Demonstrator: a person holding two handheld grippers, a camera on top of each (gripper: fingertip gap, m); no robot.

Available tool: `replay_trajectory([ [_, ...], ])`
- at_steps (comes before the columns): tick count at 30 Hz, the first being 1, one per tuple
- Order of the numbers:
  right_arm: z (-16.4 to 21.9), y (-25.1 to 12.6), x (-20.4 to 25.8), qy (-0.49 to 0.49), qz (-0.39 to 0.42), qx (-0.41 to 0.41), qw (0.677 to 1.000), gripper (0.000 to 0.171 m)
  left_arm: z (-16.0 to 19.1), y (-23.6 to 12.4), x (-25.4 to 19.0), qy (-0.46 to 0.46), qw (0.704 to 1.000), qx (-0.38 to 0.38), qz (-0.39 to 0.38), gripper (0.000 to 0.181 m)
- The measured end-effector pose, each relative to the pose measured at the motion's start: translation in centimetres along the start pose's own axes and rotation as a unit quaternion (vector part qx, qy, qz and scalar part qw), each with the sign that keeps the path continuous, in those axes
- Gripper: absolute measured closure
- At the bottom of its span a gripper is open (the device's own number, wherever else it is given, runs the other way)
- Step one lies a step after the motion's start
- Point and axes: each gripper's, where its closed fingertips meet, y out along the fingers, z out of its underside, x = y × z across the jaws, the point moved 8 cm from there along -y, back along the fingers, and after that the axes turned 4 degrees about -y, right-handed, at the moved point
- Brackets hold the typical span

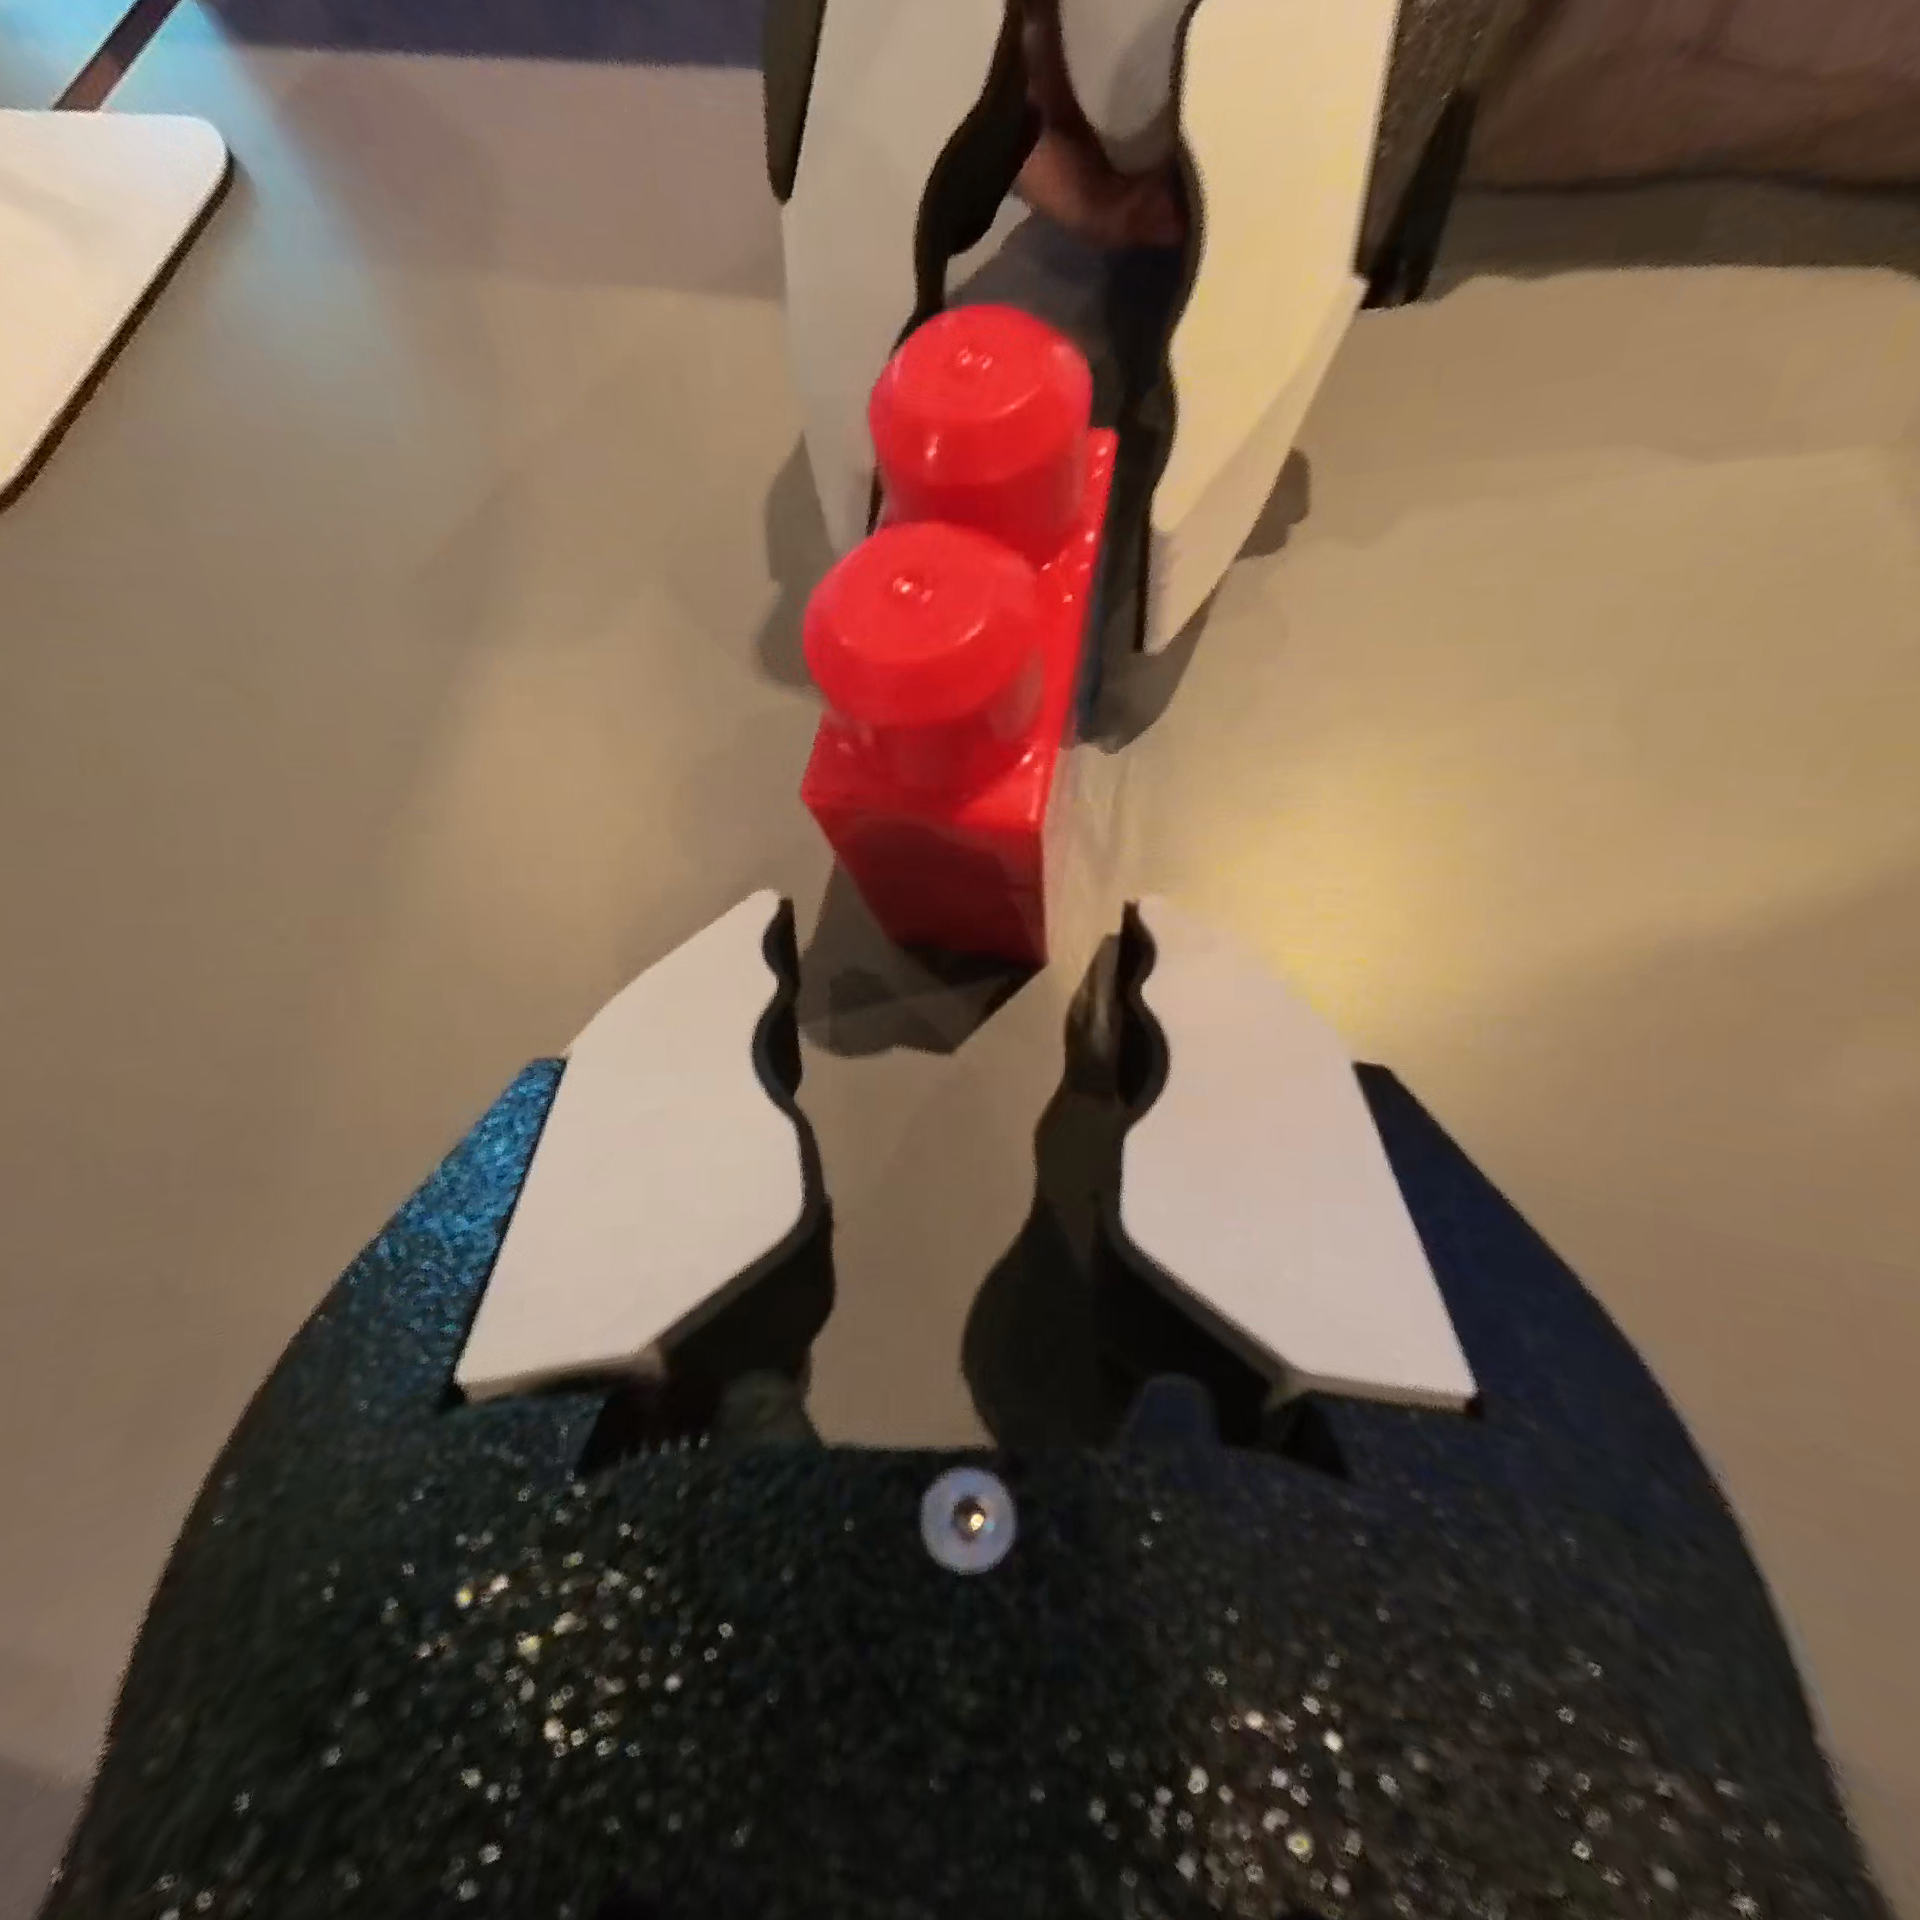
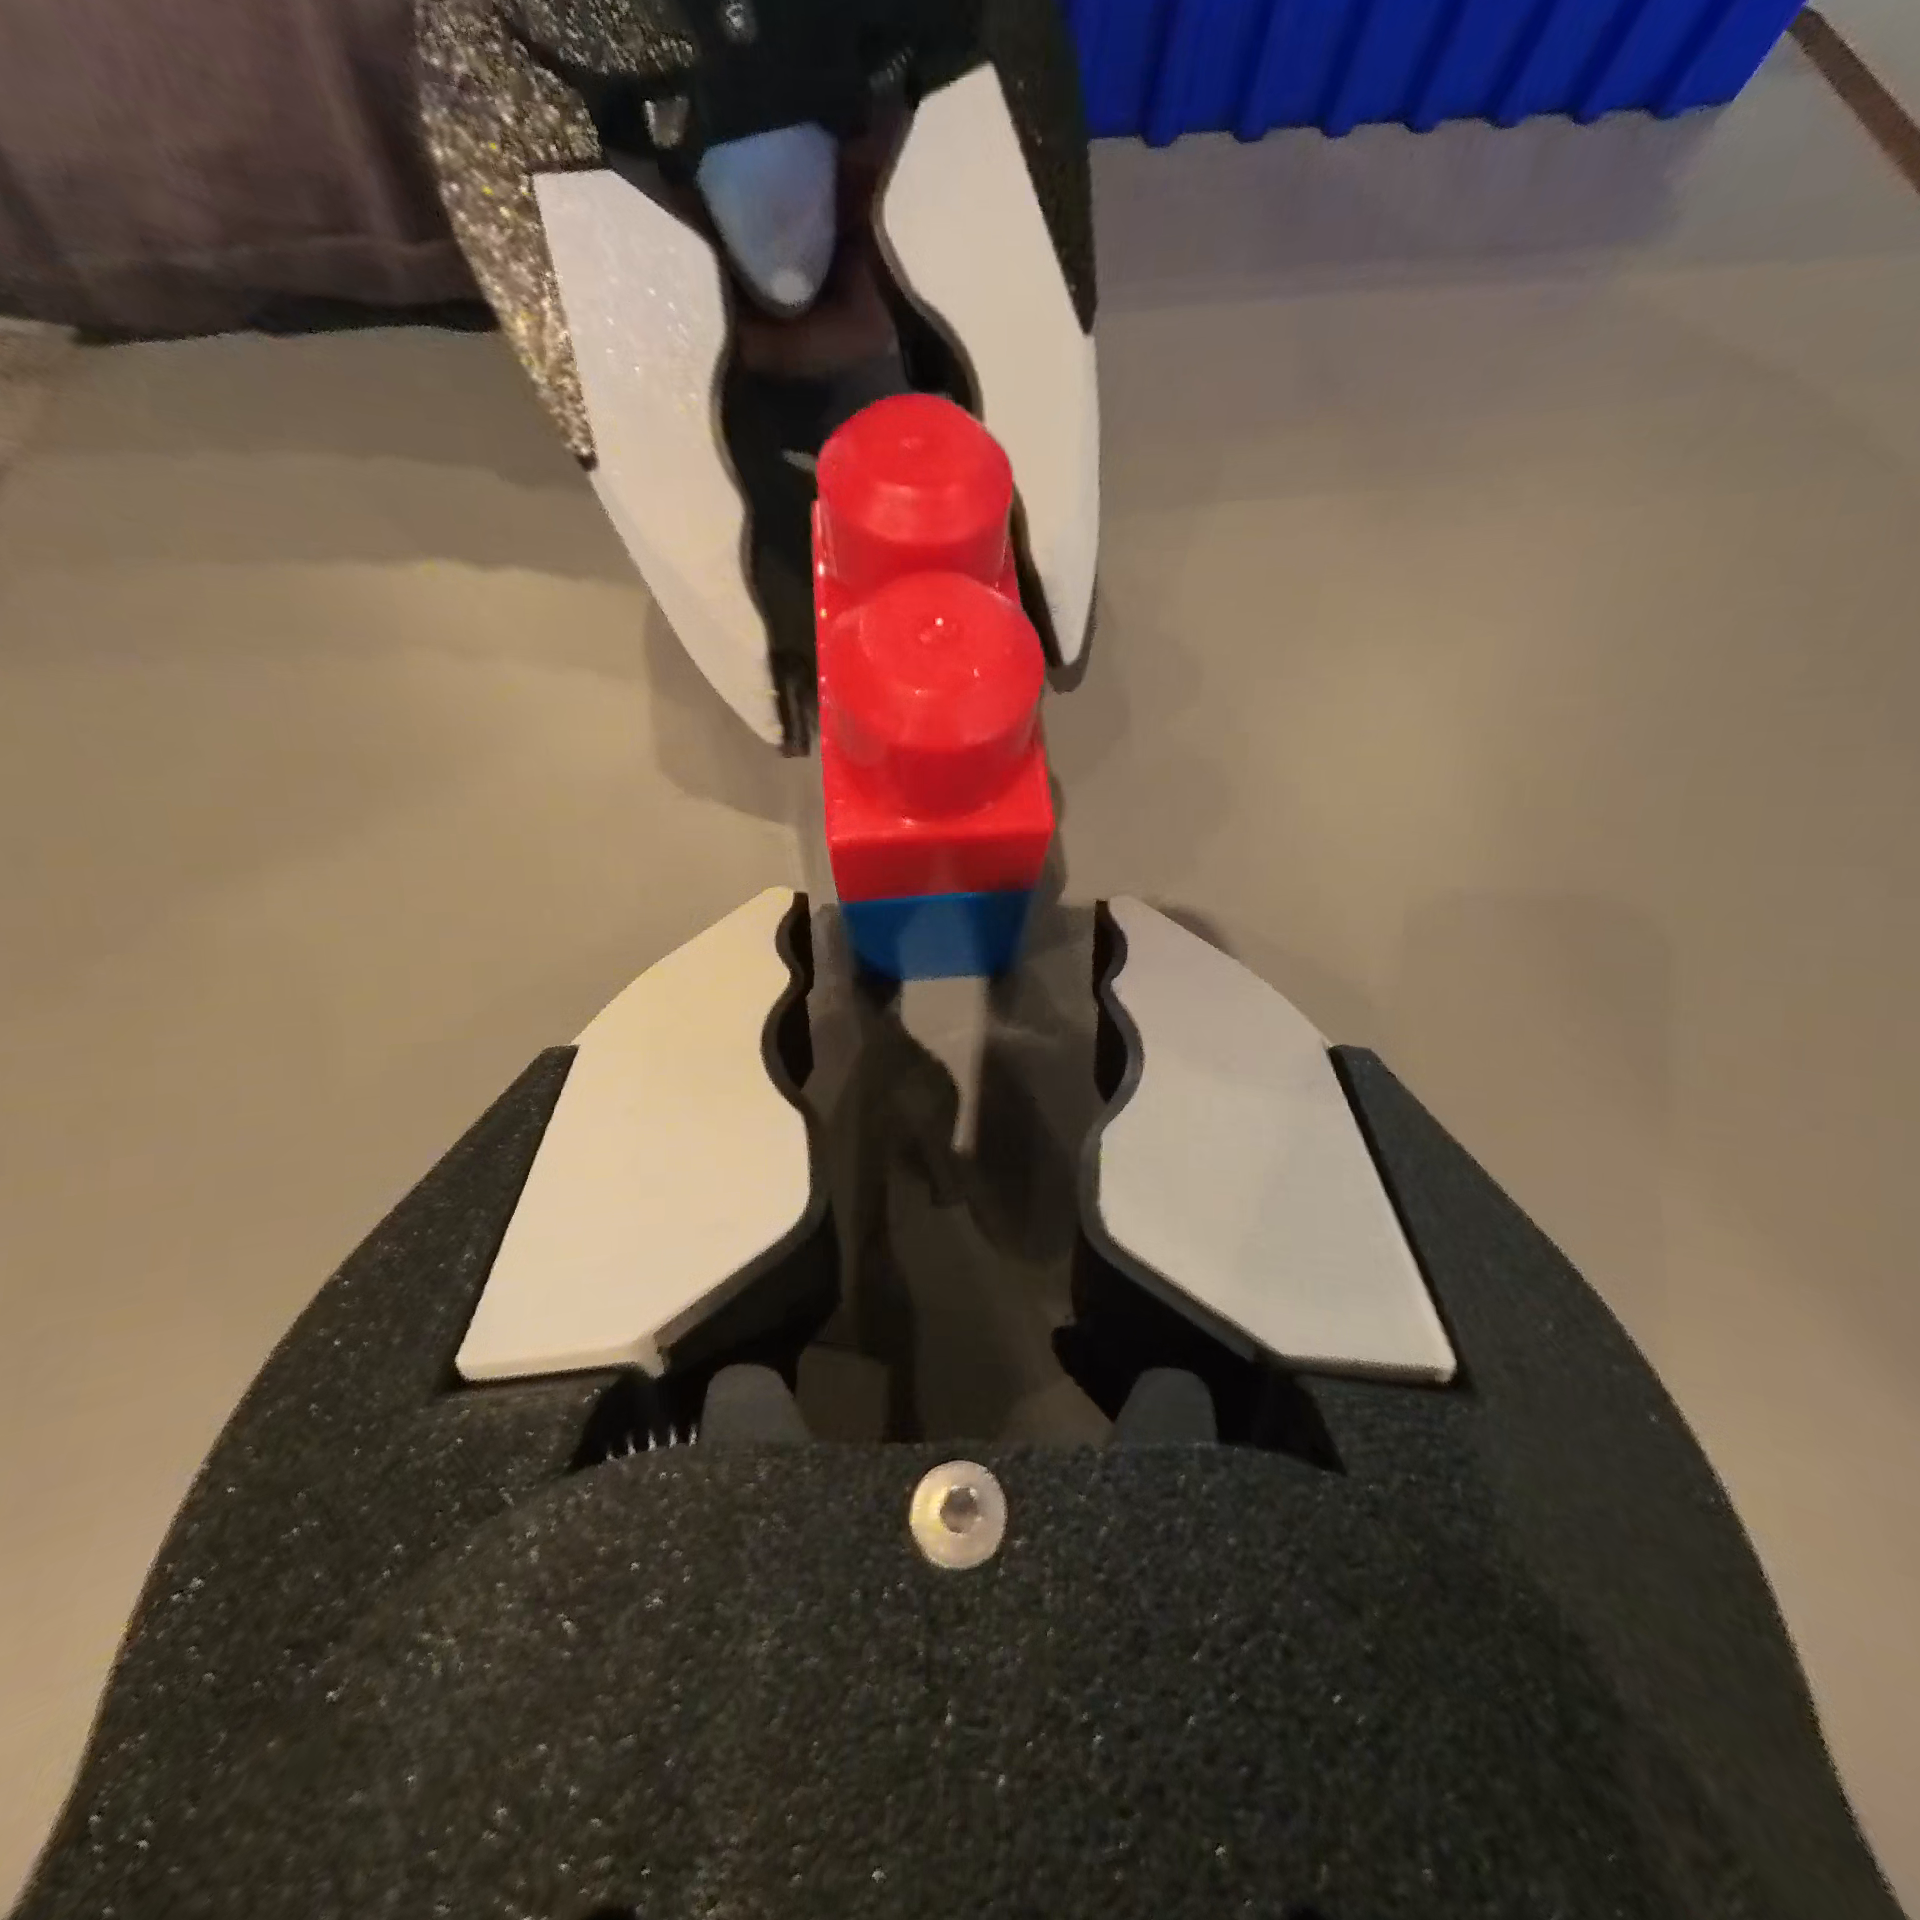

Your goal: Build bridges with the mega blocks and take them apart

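A red two-stud block [image 1: 935, 810] stands on the beige table, stacked on a blue block [image 2: 930, 940] of the same footprint. My two grippers face each other along the stack. My left gripper [image 1: 956, 914] is open, with its fingertips level with the near end of the red block and a gap on each side. My right gripper [image 2: 951, 904] is open, with its tips flanking the blue block's near end without touching. Each view shows the other gripper straddling the far stud: the right one [image 1: 1003, 592] and the left one [image 2: 923, 686].
A white board with rounded corners [image 1: 83, 291] lies at the table's left. A blue ribbed container [image 2: 1403, 62] stands behind the left gripper near the table's edge. Grey-brown fabric [image 2: 208, 156] shows beyond the table. My hands' fingertips stand some 6 cm from each other.
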Motion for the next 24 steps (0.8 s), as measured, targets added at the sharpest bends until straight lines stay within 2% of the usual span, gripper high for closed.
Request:
replay_trajectory([
  [3,0.01,0.48,0.05,-0.003,-0.009,0.001,1.000,0.122,-0.19,0.20,0.44,-0.022,0.999,-0.028,0.012,0.130],
  [5,0.09,0.70,0.08,-0.003,-0.021,0.003,1.000,0.134,-0.24,0.43,0.47,-0.024,0.999,-0.024,0.026,0.137],
  [7,0.14,0.66,-0.05,0.000,-0.027,0.003,1.000,0.134,-0.30,0.59,0.38,-0.020,0.999,-0.020,0.037,0.144],
  [24,0.15,0.65,-0.14,0.005,-0.026,0.003,1.000,0.135,-0.40,0.70,0.40,-0.035,0.999,-0.013,0.032,0.145],
])
